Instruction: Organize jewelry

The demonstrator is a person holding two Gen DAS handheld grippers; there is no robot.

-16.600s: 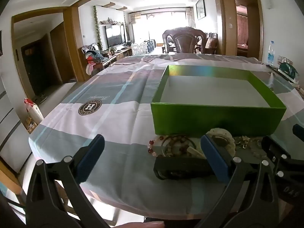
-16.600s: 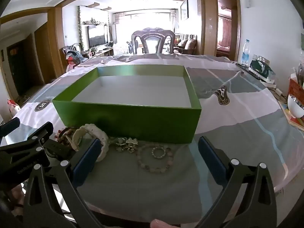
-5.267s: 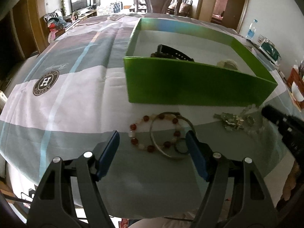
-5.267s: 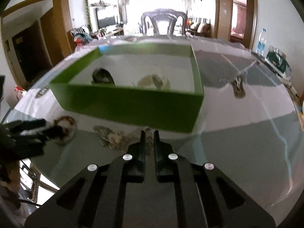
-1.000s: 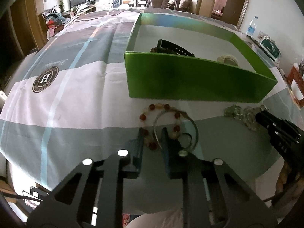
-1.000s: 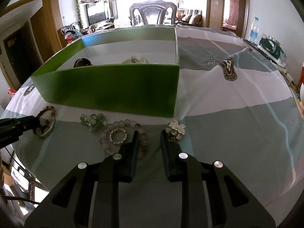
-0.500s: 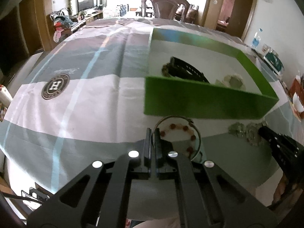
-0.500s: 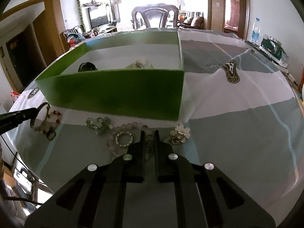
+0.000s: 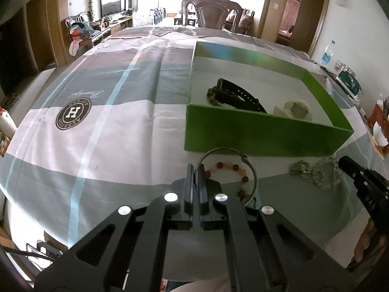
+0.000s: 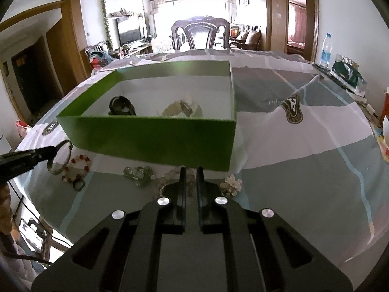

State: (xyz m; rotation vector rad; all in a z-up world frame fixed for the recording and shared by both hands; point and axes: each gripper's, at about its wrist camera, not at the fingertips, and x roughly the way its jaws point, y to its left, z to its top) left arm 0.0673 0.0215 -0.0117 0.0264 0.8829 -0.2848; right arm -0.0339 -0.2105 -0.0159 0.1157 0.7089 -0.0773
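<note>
My left gripper (image 9: 195, 170) is shut on the rim of a silver bangle (image 9: 252, 170); in the right wrist view the bangle (image 10: 60, 157) hangs tilted just above the cloth. A red bead bracelet (image 10: 77, 168) and a small dark ring (image 10: 79, 184) lie beneath it. My right gripper (image 10: 189, 170) is shut on a pale bead bracelet (image 10: 167, 177) in front of the green box (image 10: 158, 141). The box holds a black watch (image 9: 238, 97), a brown bead bracelet (image 9: 211, 97) and a white watch (image 9: 297, 108).
A crystal cluster (image 10: 138, 172) and a flower brooch (image 10: 231, 185) lie on the cloth by the box's front wall. A water bottle (image 10: 325, 48) and a green packet (image 10: 345, 73) stand at the table's right edge. A wooden chair (image 10: 199, 34) is at the far end.
Both grippers have closed, the left on the silver bangle and the right on the pale bead bracelet. The bangle has tipped up off the cloth, while the red bracelet stays lying there.
</note>
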